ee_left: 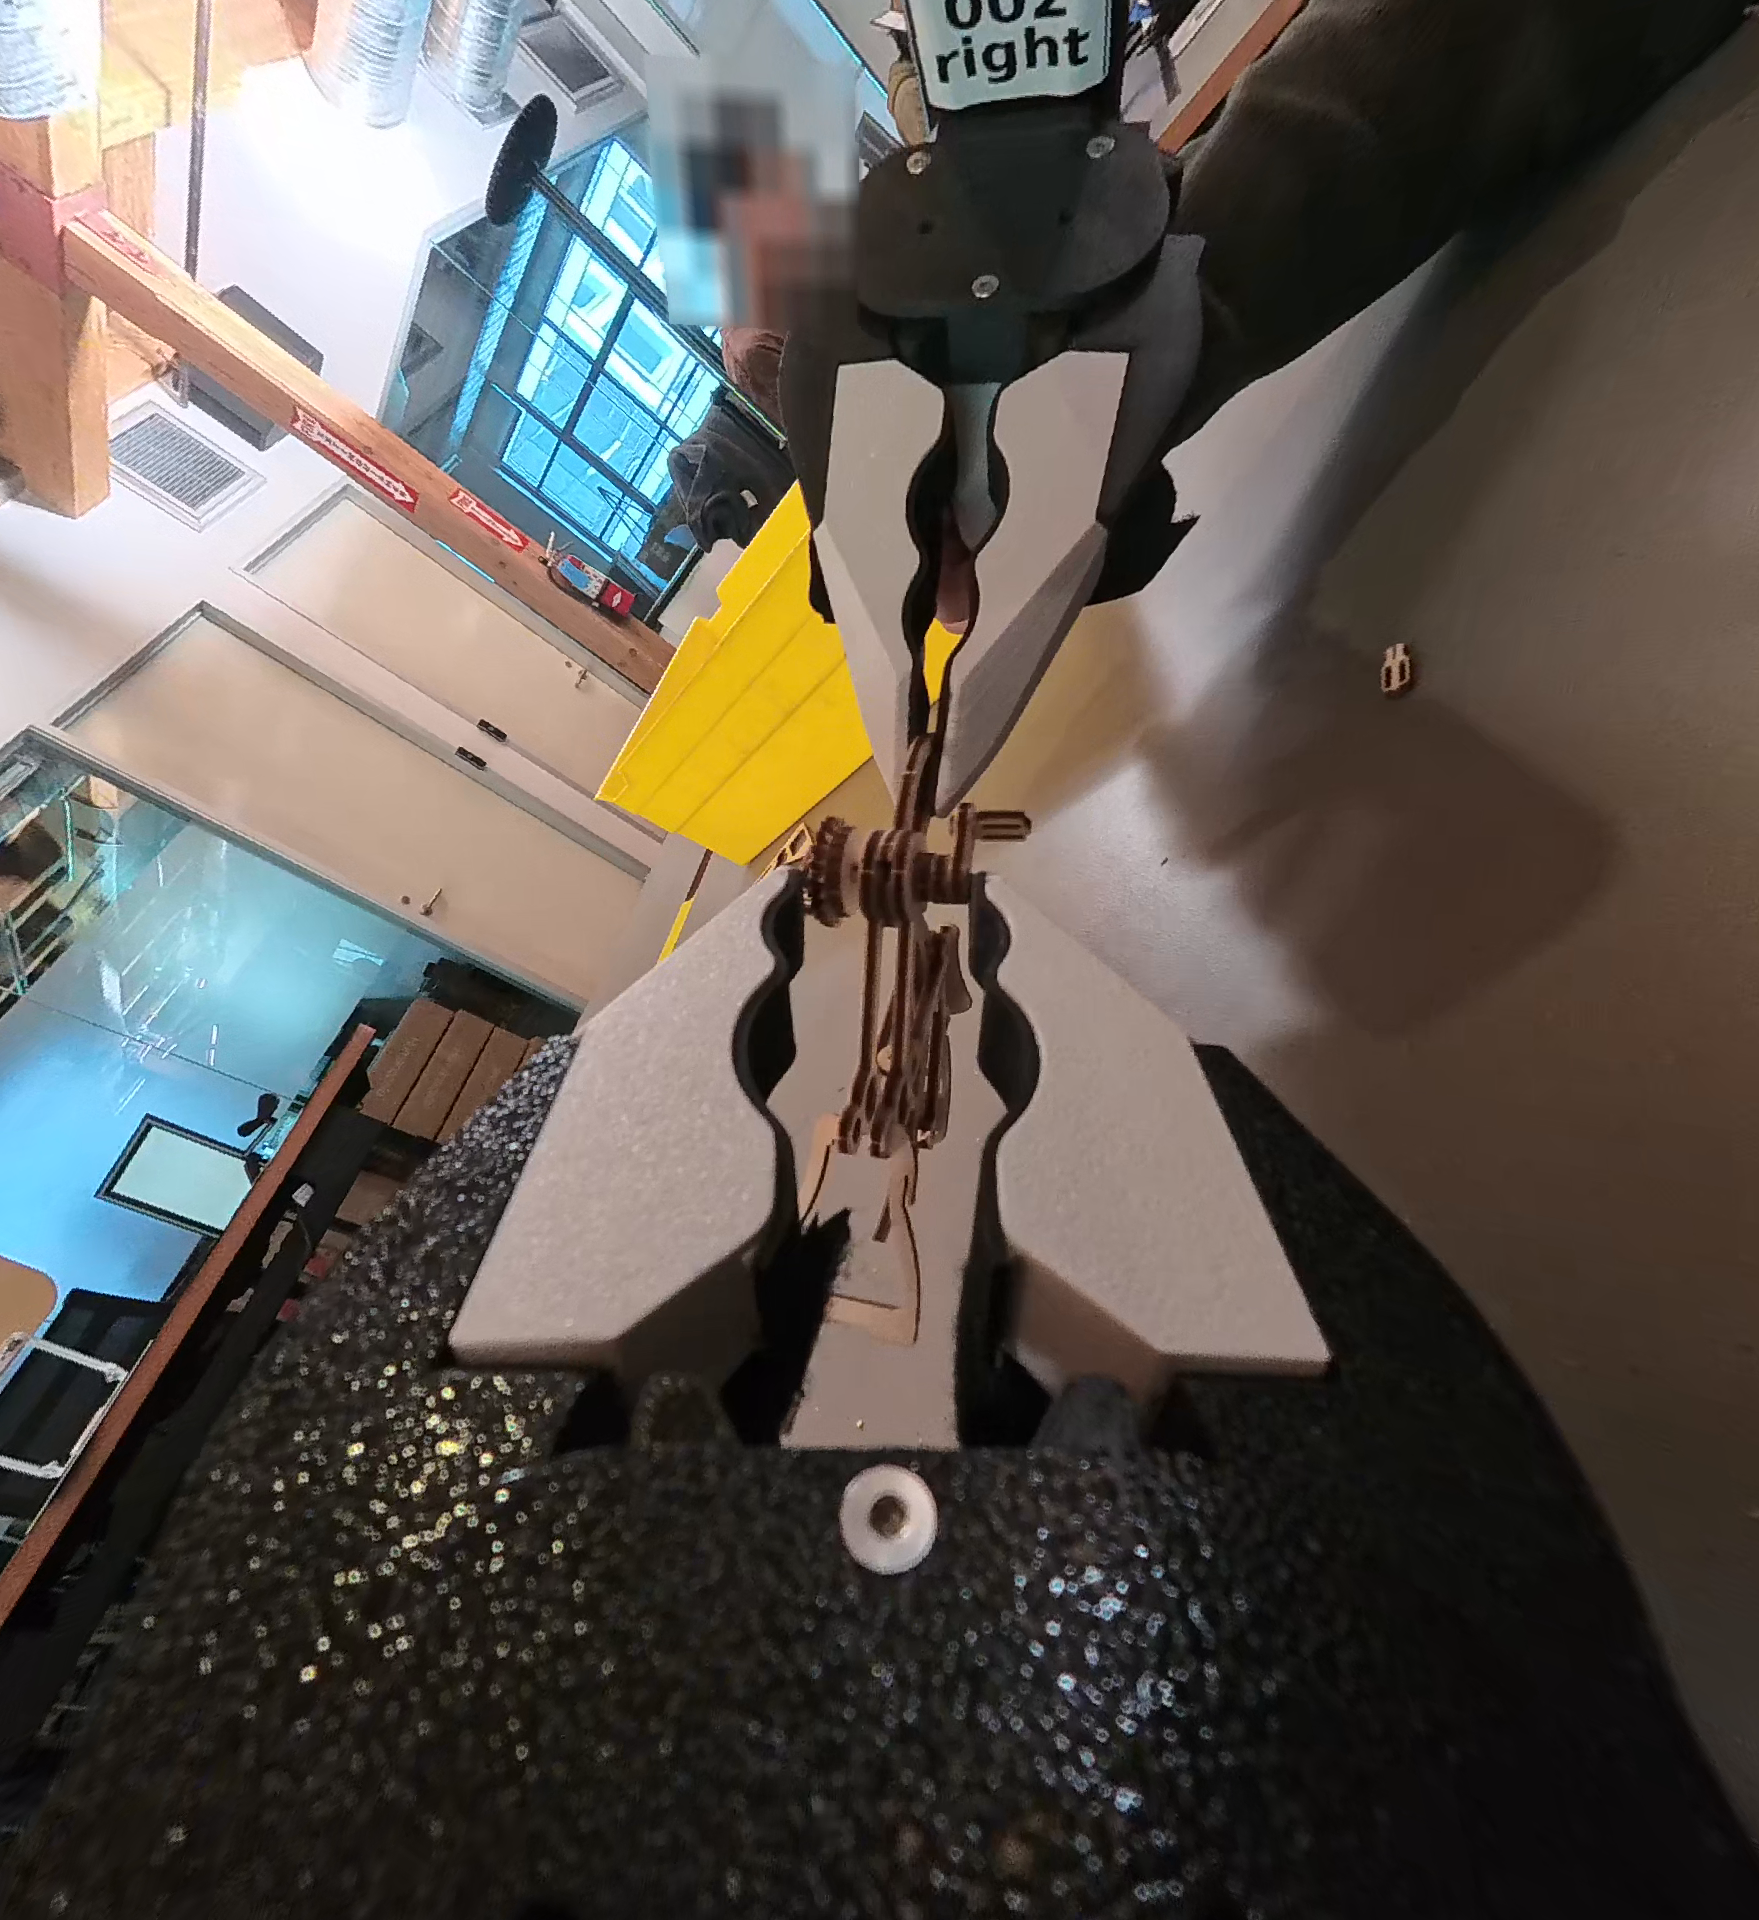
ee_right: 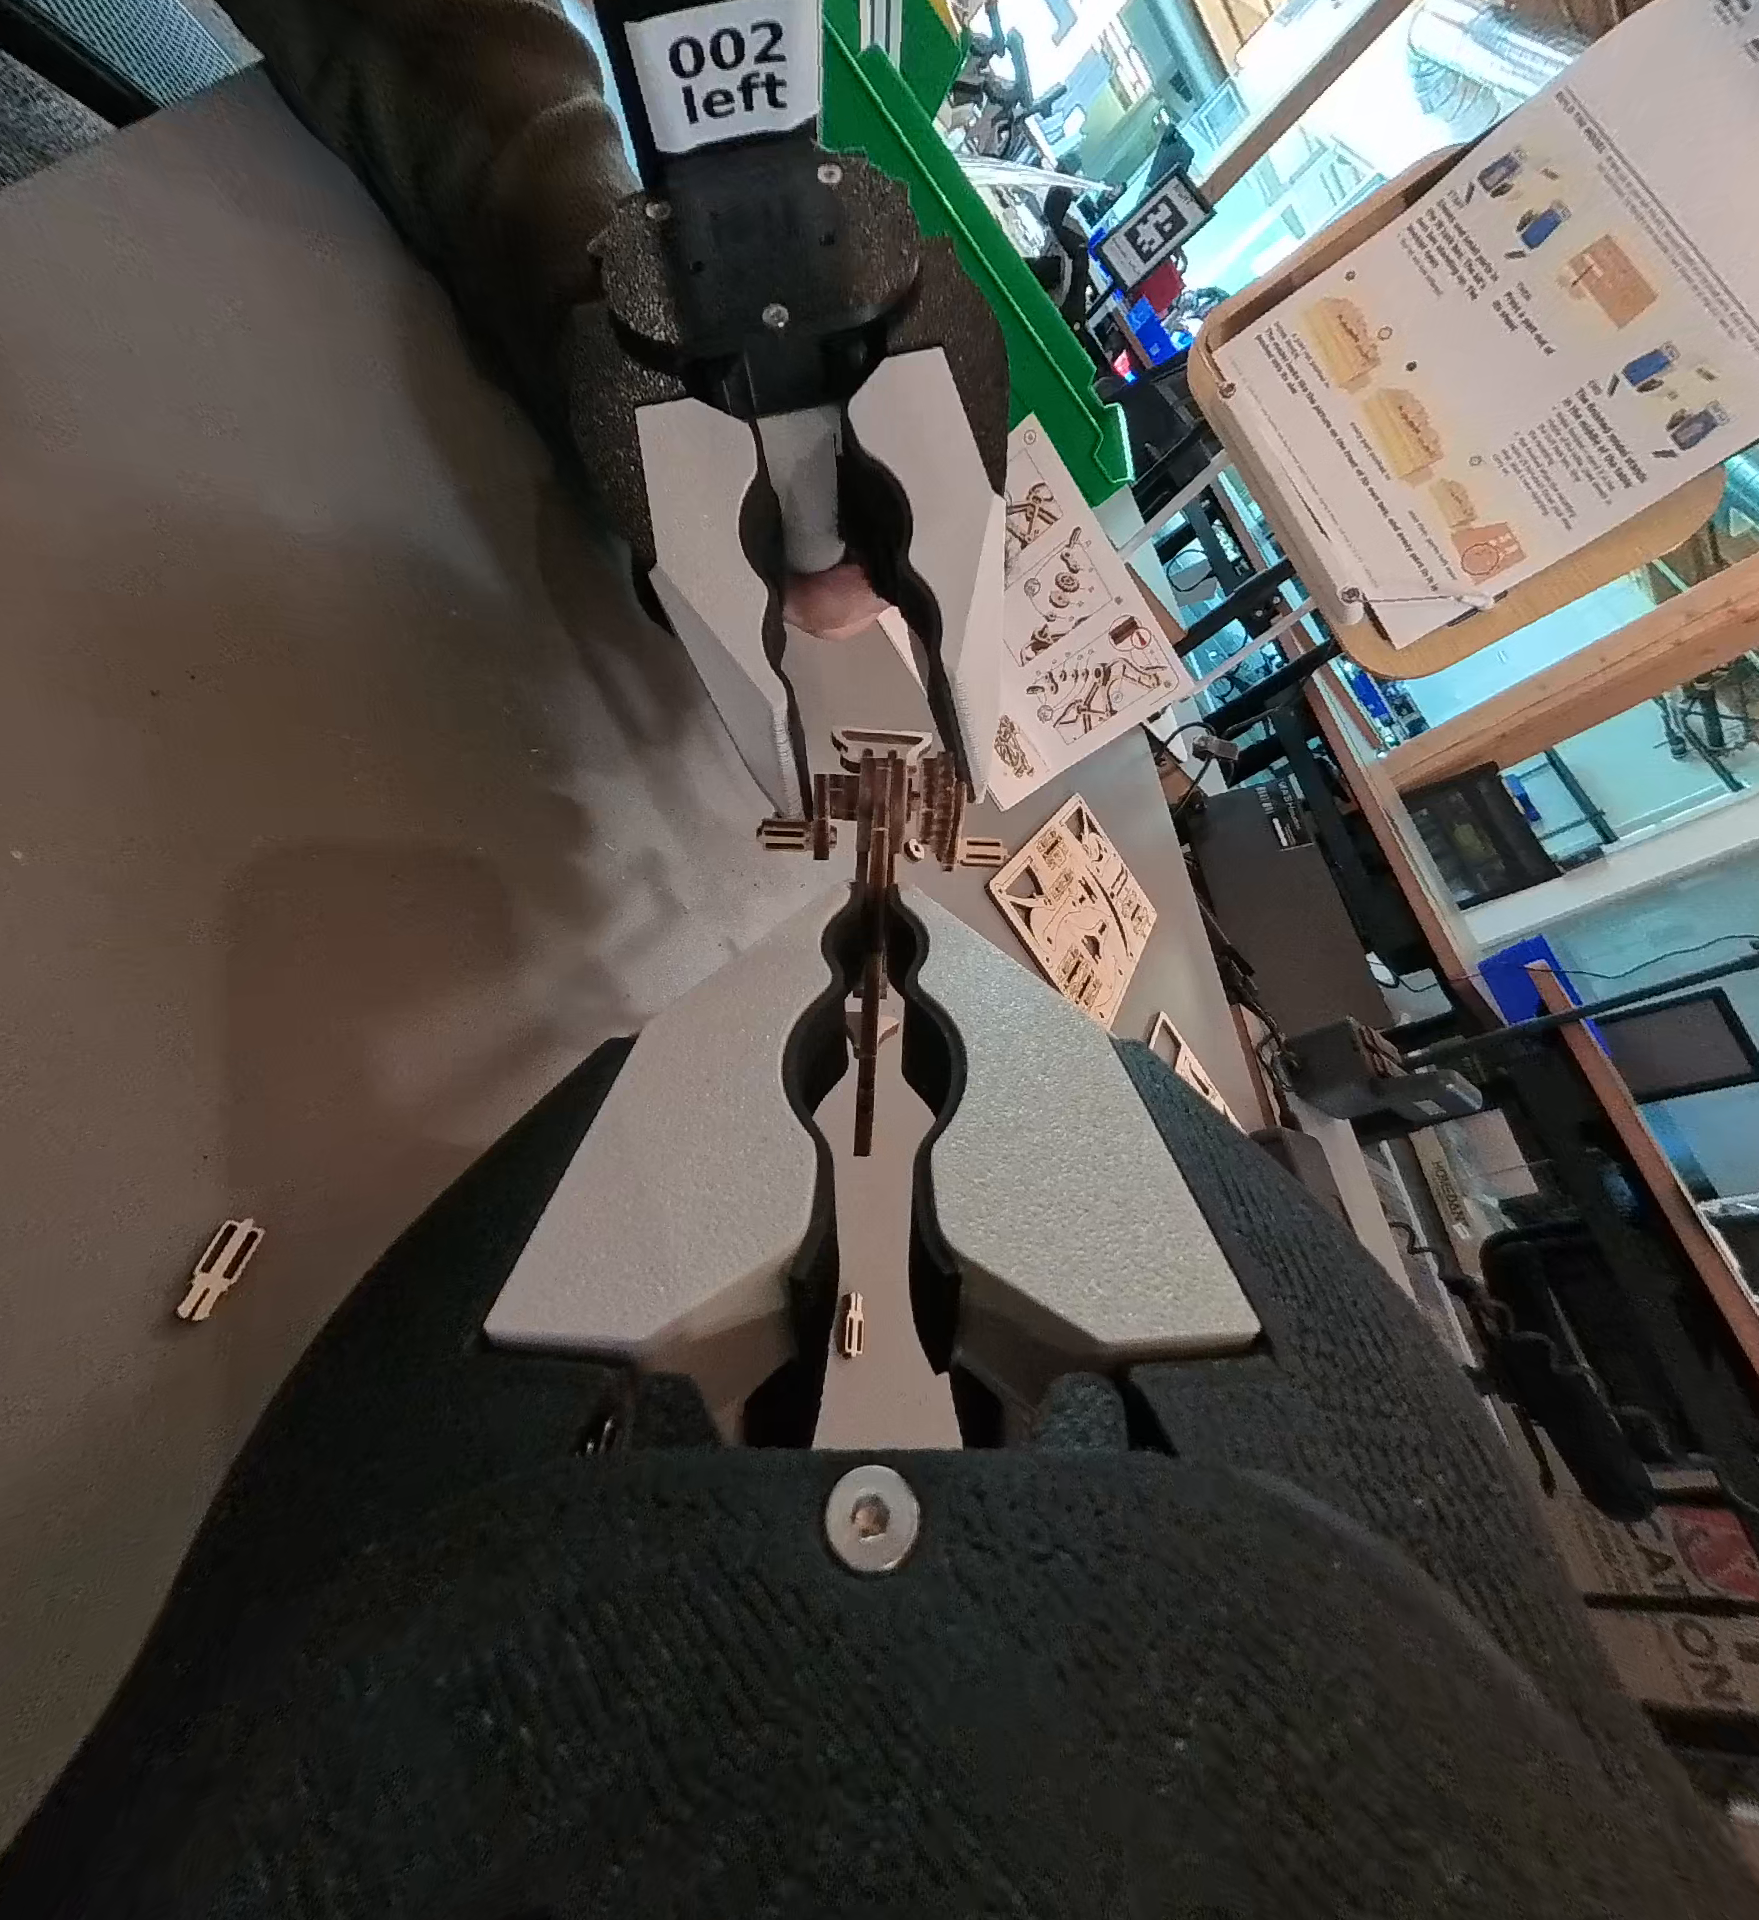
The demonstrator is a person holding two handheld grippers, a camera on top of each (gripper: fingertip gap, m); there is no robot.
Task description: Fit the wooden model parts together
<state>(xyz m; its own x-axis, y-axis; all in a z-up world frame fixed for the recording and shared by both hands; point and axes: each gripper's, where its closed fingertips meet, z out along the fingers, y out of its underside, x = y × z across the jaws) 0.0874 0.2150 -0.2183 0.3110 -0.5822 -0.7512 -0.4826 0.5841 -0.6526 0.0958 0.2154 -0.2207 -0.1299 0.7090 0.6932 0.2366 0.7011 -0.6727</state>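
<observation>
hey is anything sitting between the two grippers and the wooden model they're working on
Nothing visible does. The left gripper and right gripper face each other with the wooden model directly between their fingers, held above the grey table.

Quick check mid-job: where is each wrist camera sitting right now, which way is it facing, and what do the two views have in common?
Left wrist view: sits behind the left gripper, facing the right gripper head-on over the table; own grey fingers and a dark sleeve show.
Right wrist view: sits behind the right gripper, facing the left gripper, shelves on the right; own fingers and a fingertip show.
Shared: the wooden model held between both grippers, and the table.
</observation>
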